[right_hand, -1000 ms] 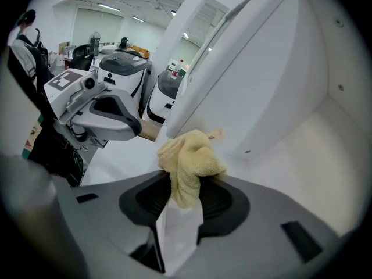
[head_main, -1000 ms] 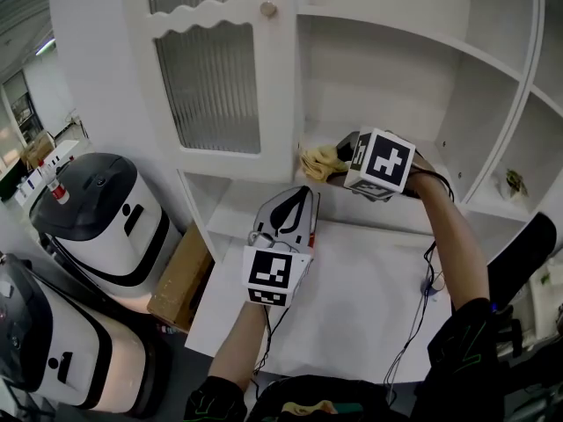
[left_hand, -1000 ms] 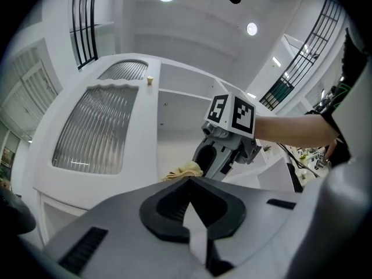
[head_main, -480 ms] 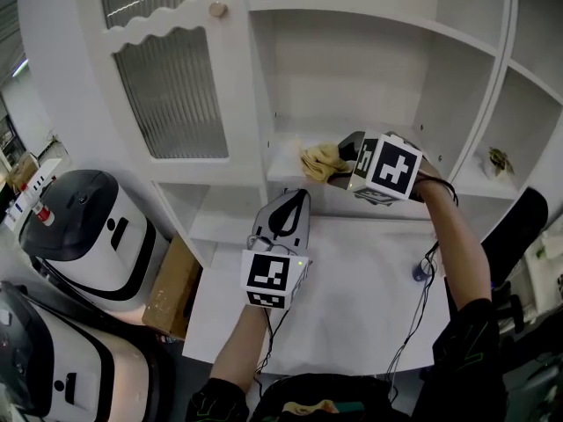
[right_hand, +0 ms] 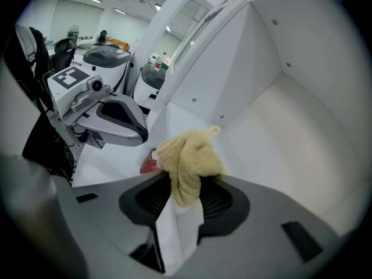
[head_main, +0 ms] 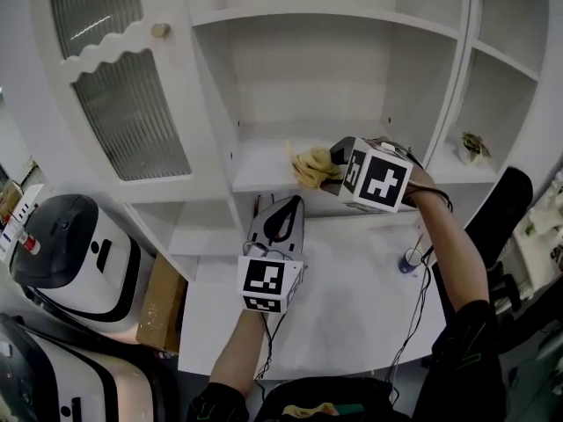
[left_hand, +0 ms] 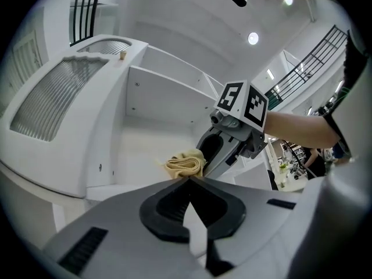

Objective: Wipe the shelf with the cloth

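A crumpled yellow cloth [head_main: 309, 166] is pinched in my right gripper [head_main: 328, 167], which is shut on it and holds it at the front edge of the white shelf [head_main: 259, 161]. In the right gripper view the cloth [right_hand: 189, 158] bulges out above the closed jaws of the right gripper [right_hand: 179, 195], with the shelf's bare floor [right_hand: 279, 127] beyond. My left gripper [head_main: 280, 221] hovers lower, over the white table [head_main: 352, 306], shut and with nothing in it. The left gripper view looks over the left gripper [left_hand: 189, 179] up at the cloth [left_hand: 185, 164] and the right gripper [left_hand: 204, 160].
A ribbed-glass cabinet door [head_main: 132, 112] stands left of the shelf. A small plant [head_main: 475, 145] sits in the right compartment. On the table is a small blue object [head_main: 411, 259]. White and black machines [head_main: 70, 236] and a cardboard box [head_main: 163, 301] stand at the left.
The right gripper has carried the cloth rightward along the shelf, away from the door post. My head view has swung right. The left gripper stays shut over the table.
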